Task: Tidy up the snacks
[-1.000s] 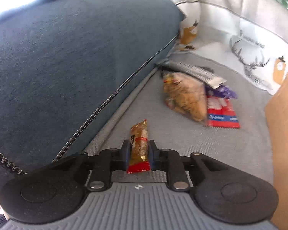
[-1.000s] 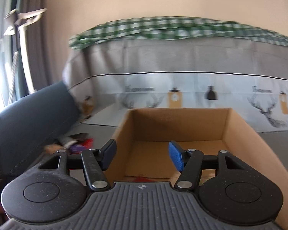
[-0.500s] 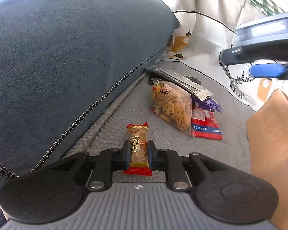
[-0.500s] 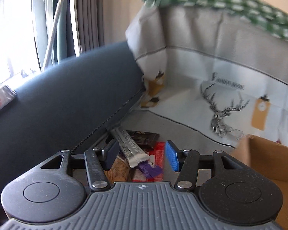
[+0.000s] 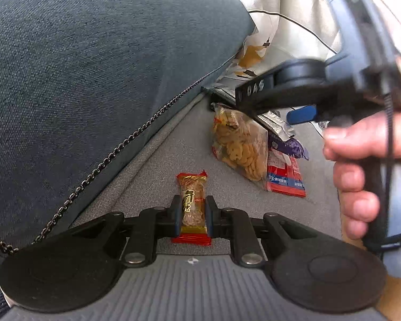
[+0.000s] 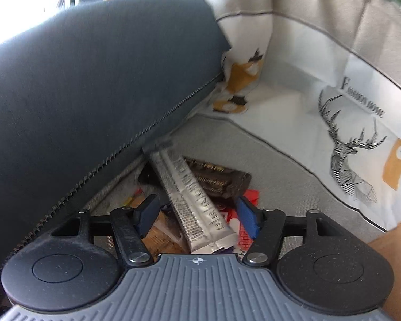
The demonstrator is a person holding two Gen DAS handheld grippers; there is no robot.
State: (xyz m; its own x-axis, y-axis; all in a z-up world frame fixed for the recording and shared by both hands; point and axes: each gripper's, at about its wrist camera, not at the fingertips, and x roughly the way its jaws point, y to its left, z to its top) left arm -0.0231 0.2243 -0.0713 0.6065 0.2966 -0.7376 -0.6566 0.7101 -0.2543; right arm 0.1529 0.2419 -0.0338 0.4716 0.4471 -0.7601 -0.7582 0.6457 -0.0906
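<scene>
Left gripper (image 5: pixel 192 215) clamps red-gold candy bar (image 5: pixel 192 202) over grey seat. My right gripper (image 6: pixel 197 214), jaws just widening and empty, straddles silver bar (image 6: pixel 192 200) atop snack pile by blue cushion (image 6: pixel 93 80). I advise descending squarely, pinching mid-wrapper.

right gripper (image 6: pixel 197 214) jaws apart, over snack pile | silver packet (image 6: pixel 189 198) between pads, untouched | dark packet (image 6: pixel 219 178) behind | sofa cushion (image 6: pixel 93 80) left
</scene>
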